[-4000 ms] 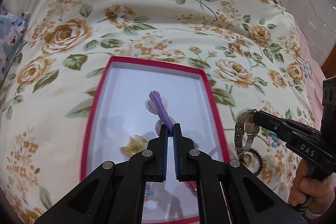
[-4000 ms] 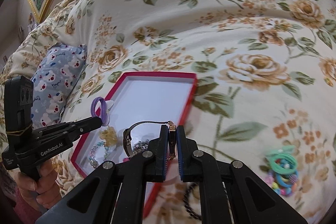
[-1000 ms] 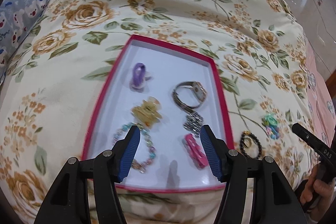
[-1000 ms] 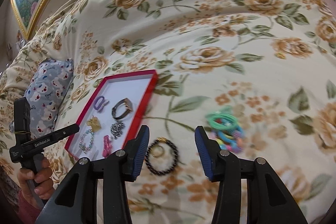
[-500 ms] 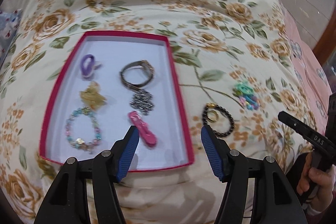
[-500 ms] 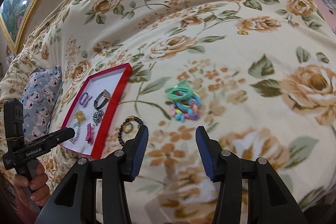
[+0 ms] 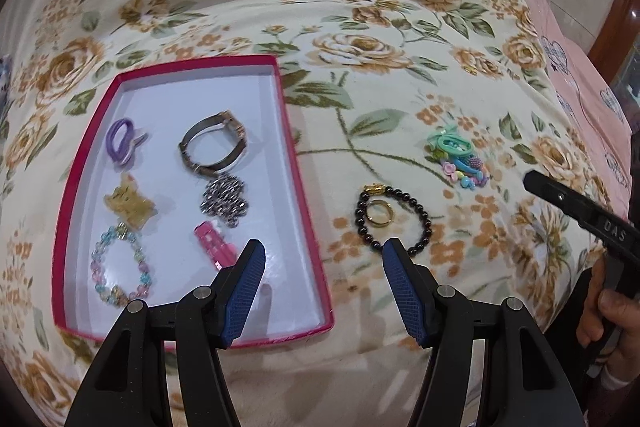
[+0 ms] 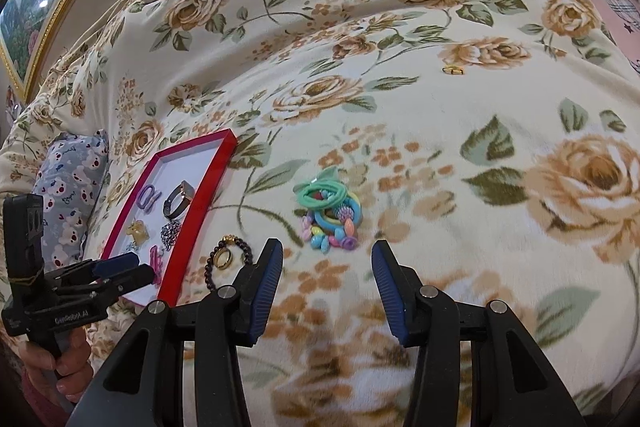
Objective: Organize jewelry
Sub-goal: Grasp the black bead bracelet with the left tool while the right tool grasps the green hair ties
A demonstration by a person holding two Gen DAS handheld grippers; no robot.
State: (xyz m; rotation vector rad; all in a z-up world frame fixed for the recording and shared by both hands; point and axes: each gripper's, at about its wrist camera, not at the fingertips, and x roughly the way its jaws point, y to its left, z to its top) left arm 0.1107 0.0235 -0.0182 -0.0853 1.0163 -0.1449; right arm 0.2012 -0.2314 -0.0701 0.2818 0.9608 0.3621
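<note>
Both grippers hang over a floral blanket point(image 7: 360, 7). The landmark is a red-rimmed tray point(image 7: 308, 227) with a white floor, lying flat on the blanket.

Left gripper point(image 7: 322, 259): jaws apart at a moderate gap, nothing between the blue pads. Its tips hover over the tray's near right corner, one pad above the tray floor, the other past the rim above the blanket. A hand point(image 8: 60, 363) holds it by the handle.

Right gripper point(image 8: 327, 263): jaws also partly spread and empty. It hangs above bare blanket well to the right of the tray, just short of the hair ties. A hand point(image 7: 608, 311) grips its handle.

Inside the tray:
- purple hair tie point(image 7: 120, 141), far left
- watch point(image 7: 214, 147), far right, on its side
- amber clip point(image 7: 130, 207), middle left
- silver chain piece point(image 7: 225, 201), touching the watch strap on its near side
- pastel bead bracelet point(image 7: 118, 267), near left
- pink clip point(image 7: 214, 245), near the middle, partly behind the left gripper's pad

Outside the tray, on the blanket:
- black bead bracelet point(image 7: 400, 219), just right of the tray's right rim
- gold ring point(image 7: 379, 213) lying inside that bracelet's loop
- a pile of coloured hair ties point(image 7: 456, 159), farther right of the tray, apart from the bracelet
- a small gold item point(image 8: 454, 70), far beyond the tray; too small to identify

A bear-print pillow point(image 8: 72, 195) lies left of the tray.
</note>
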